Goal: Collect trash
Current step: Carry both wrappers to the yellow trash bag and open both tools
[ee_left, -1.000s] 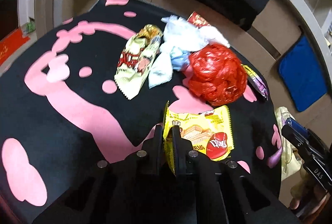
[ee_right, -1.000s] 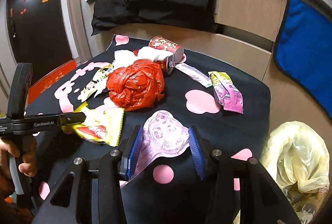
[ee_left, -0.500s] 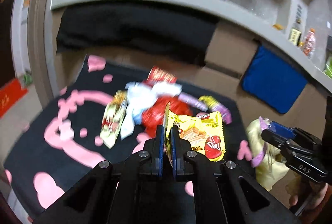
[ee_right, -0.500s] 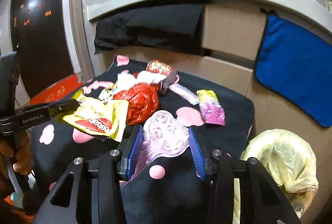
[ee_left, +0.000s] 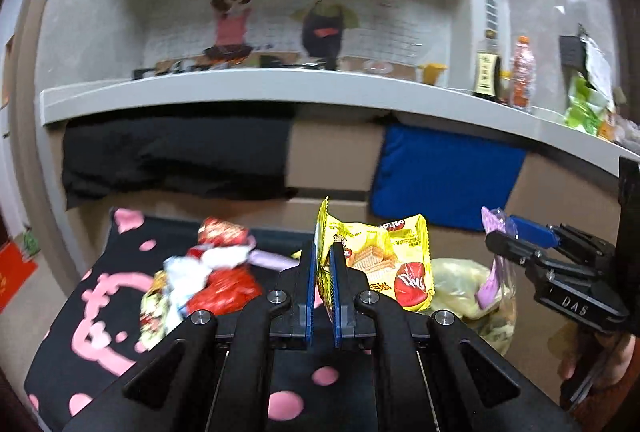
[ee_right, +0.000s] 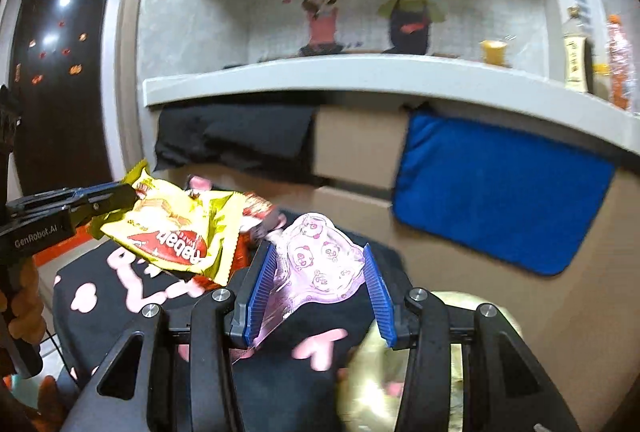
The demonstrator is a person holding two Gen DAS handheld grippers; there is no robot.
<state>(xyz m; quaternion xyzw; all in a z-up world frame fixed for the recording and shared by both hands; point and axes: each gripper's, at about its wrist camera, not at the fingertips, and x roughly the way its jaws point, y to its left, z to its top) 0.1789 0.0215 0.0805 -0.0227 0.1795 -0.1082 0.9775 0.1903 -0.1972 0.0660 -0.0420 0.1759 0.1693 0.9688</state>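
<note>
My left gripper (ee_left: 322,256) is shut on the edge of a yellow wafer wrapper (ee_left: 384,260) and holds it in the air above the table. The wrapper also shows in the right wrist view (ee_right: 176,228), pinched by the left gripper (ee_right: 128,198). My right gripper (ee_right: 320,264) is shut on a pink panda-print wrapper (ee_right: 320,260), which bows between its blue pads. That right gripper (ee_left: 496,232) shows at the right of the left wrist view with the pink wrapper (ee_left: 494,272) hanging from it. A yellowish trash bag (ee_left: 464,284) sits below, beyond the table's right edge.
On the black cloth with pink shapes (ee_left: 100,296) lie a red plastic bag (ee_left: 224,288), white crumpled wrappers (ee_left: 188,272) and a red cup (ee_left: 222,232). A white shelf (ee_left: 280,88) with bottles, a blue cloth (ee_left: 444,176) and a black cloth (ee_left: 172,156) are behind.
Both grippers have lifted away from the table with their wrappers and tilted up, so the wall and shelf now fill the views. The trash bag has come in below them.
</note>
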